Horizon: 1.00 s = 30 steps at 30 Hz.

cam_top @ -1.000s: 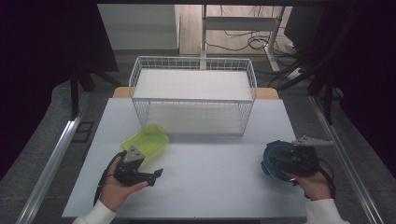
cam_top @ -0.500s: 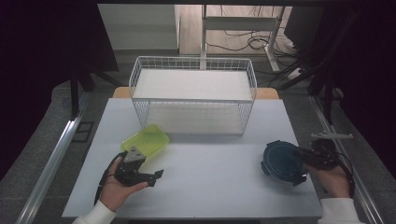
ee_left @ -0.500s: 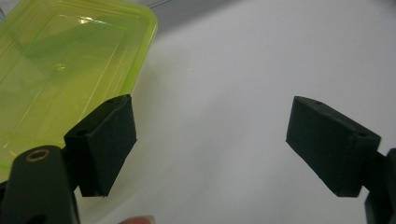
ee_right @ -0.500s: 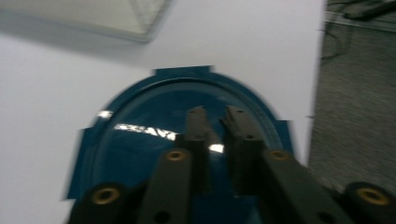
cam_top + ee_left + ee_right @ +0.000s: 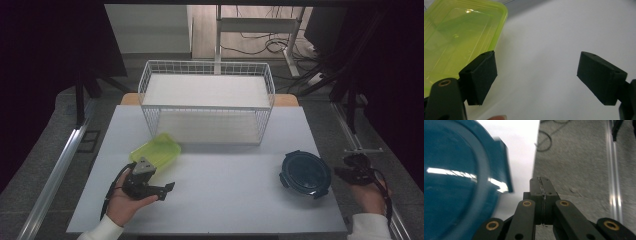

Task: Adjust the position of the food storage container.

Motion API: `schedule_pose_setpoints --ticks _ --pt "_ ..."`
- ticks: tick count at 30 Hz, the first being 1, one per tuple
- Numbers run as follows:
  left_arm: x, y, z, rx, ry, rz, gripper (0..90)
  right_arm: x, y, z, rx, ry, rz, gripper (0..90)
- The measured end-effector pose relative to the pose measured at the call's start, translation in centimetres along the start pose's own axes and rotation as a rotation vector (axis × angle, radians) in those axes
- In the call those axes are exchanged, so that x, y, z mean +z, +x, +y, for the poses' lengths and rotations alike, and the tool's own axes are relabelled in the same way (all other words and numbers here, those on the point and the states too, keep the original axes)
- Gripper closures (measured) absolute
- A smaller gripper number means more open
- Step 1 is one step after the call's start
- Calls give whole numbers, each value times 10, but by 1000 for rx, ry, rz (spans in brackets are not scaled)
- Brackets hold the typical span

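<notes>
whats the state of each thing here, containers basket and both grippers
green container: lying flat on the table, apart from the jaws
blue round container: lid on, flat on the table, not held
wire basket: upright, nothing inside
left gripper: open, nothing between the pads
right gripper: shut on nothing, beside the blue container

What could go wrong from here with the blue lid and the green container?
The right gripper is shut on nothing beside the round blue lid, past the table edge; shut jaws may shove the lid rather than grip it. The lid lies near that right edge, so a nudge outward could drop it. The left gripper is open with nothing between its pads, one pad overlapping the green container; closing now would likely miss it.
</notes>
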State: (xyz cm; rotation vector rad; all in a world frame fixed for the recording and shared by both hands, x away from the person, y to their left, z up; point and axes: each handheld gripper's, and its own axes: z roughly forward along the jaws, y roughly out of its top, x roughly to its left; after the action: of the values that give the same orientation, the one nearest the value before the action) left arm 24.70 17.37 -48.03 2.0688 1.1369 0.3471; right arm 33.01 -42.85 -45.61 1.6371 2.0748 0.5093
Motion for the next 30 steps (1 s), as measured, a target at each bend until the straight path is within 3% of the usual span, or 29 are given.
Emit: schedule_pose_setpoints --ticks 2,3,7,11,17,22,28,29,30 --pt "1 0 0 -1 3 0 163 4 -1 -2 0 7 5 887" --pt "1 0 0 -1 6 -1 163 10 -2 -4 7 11 44 887" --pt "2 0 0 5 14 -3 163 12 3 -4 -4 3 113 889" --pt "2 0 0 5 17 -2 163 11 5 -3 -23 1 95 890" --pt "4 -1 1 10 24 -6 163 10 9 -4 -57 -2 121 891" --pt "5 -3 2 11 22 -8 163 8 23 -1 -81 -2 172 891" --pt "7 0 3 5 28 -14 163 2 49 4 -128 5 198 891" --pt "7 0 3 3 30 -15 163 4 59 5 -150 21 214 891" --pt "7 0 3 4 31 -15 163 4 59 5 -150 21 214 891"
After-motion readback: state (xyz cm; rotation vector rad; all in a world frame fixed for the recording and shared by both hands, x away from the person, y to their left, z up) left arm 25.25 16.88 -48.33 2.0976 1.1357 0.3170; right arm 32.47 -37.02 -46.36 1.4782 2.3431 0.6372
